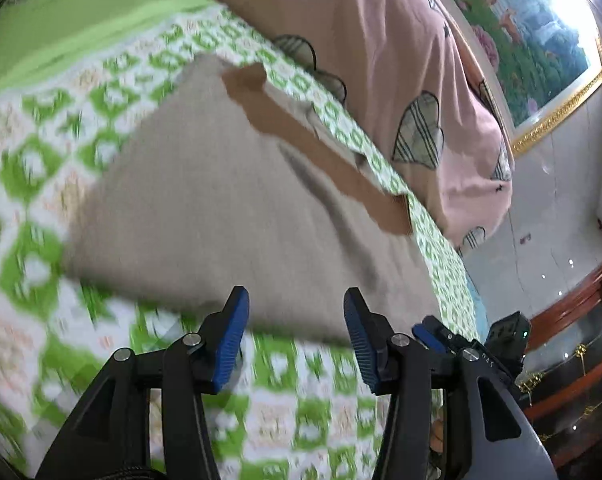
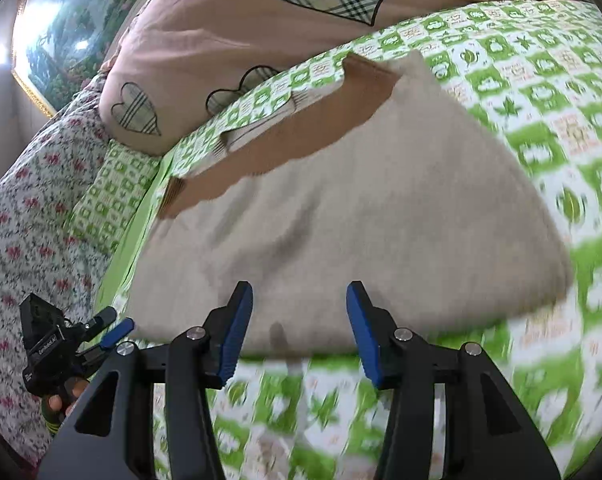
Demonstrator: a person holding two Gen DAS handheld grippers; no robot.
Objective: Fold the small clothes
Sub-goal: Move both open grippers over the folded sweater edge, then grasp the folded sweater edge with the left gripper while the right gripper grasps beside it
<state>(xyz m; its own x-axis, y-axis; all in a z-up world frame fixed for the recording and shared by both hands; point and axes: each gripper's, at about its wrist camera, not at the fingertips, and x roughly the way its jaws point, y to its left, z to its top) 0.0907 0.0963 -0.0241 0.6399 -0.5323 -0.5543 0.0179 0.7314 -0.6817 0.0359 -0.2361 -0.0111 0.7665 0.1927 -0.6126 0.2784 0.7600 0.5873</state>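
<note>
With a fold laid in the beige garment point(image 1: 229, 200) mid-bed, both the left gripper point(image 1: 297, 340) and right gripper point(image 2: 299, 332) stand apart and empty; next, regrip a garment edge.

The folded garment point(image 2: 341, 232) lies flat on the bedsheet point(image 2: 541, 92). Behind it a quilt point(image 2: 221, 20) is heaped — a framed picture point(image 2: 61, 32) hangs on the wall beyond. Left of the sheet's edge — a pillow point(image 2: 33, 208).
</note>
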